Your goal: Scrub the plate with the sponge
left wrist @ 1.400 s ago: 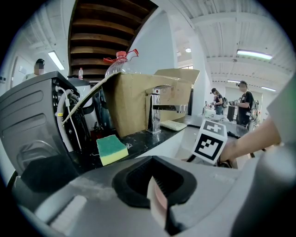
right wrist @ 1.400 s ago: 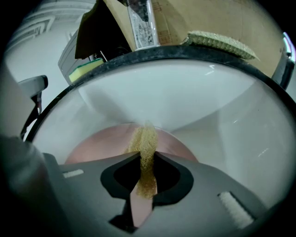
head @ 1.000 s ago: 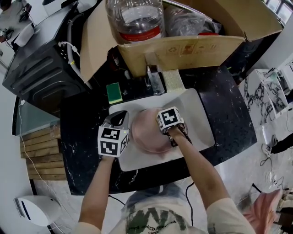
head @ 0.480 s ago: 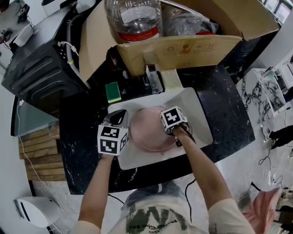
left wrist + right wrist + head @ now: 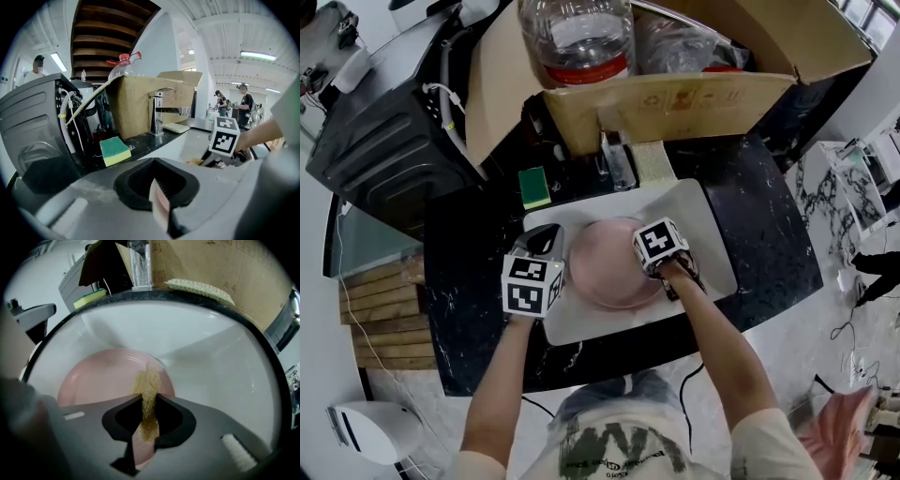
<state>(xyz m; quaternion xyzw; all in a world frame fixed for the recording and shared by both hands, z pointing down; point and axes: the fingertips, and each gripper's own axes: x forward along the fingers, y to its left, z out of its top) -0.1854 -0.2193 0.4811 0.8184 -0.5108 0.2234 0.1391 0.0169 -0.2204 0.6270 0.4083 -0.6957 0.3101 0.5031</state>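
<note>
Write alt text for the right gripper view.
The right gripper pinches a tan mesh sponge over a pink plate lying in a white sink; a cardboard box stands behind.

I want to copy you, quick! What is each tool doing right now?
Left tool: closed on the pink plate's rim.
Right tool: closed on the sponge.

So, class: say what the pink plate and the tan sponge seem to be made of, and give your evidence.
The plate looks like plastic or glazed ceramic: smooth pink, soft sheen. The sponge looks like coarse tan mesh fibre: open netted texture.
</note>
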